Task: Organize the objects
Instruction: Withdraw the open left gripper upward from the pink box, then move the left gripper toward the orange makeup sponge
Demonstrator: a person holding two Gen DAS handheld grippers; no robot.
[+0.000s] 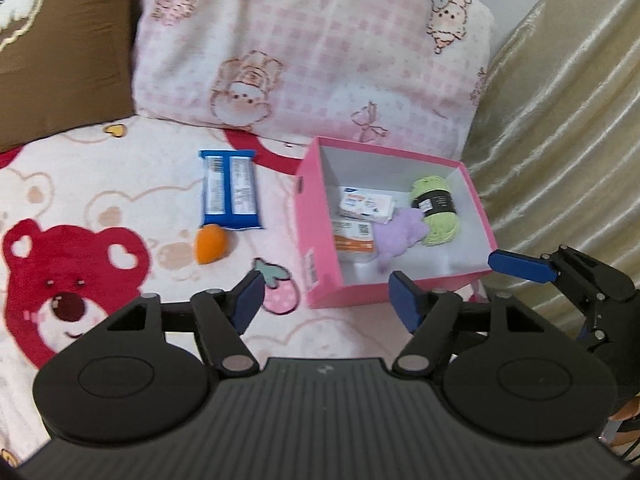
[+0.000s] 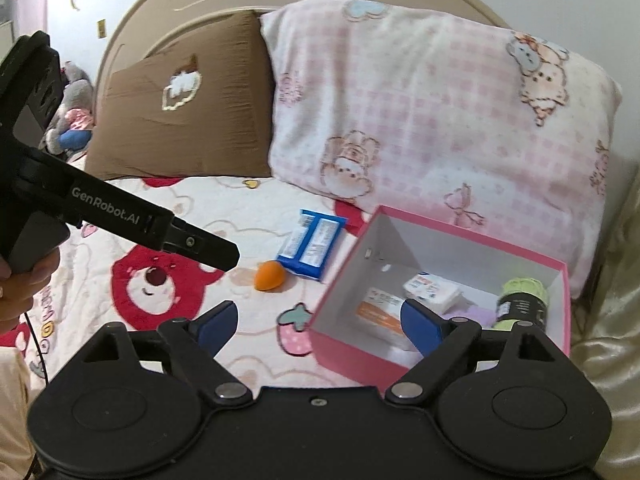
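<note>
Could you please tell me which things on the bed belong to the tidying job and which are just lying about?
Part of the job:
pink box
blue packet
orange sponge
green yarn
purple plush
white packs

Just lying about:
pink pillow
brown cushion
grey soft toy

The right finger hides part of the orange-banded box (image 2: 378, 310); its print is blurred.
</note>
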